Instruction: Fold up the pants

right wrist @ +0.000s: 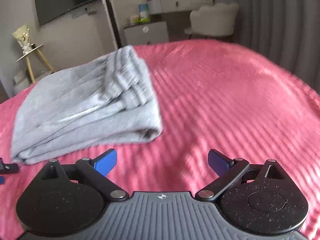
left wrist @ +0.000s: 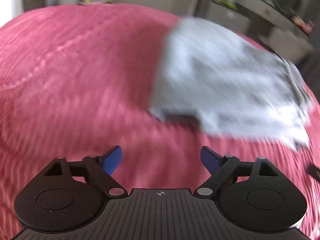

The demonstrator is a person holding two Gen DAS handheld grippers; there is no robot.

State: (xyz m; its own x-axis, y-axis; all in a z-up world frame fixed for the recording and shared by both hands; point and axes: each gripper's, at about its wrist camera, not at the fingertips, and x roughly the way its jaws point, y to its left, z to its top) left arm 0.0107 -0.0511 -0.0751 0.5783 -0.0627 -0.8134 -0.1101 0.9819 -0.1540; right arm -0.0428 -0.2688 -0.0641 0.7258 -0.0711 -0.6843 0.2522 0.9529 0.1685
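Grey pants [right wrist: 86,108] lie folded into a thick stack on a pink ribbed bedspread [right wrist: 230,100]. In the left wrist view the same pants [left wrist: 226,84] show blurred at the upper right, beyond and to the right of my left gripper [left wrist: 161,158]. That gripper is open, blue pads wide apart, only bedspread [left wrist: 70,80] between them. My right gripper [right wrist: 162,160] is open too, with nothing between its pads. It hovers just in front of the stack's near right corner, apart from the cloth. A dark piece of the other gripper [right wrist: 8,168] shows at the left edge of the right wrist view.
Behind the bed stand a small white cabinet [right wrist: 146,32], a vanity shelf with bottles [right wrist: 180,2], a pale armchair [right wrist: 214,20], a wall-mounted dark screen [right wrist: 66,0] and a round side table on yellow legs [right wrist: 32,56]. Grey curtains [right wrist: 280,20] hang at the right.
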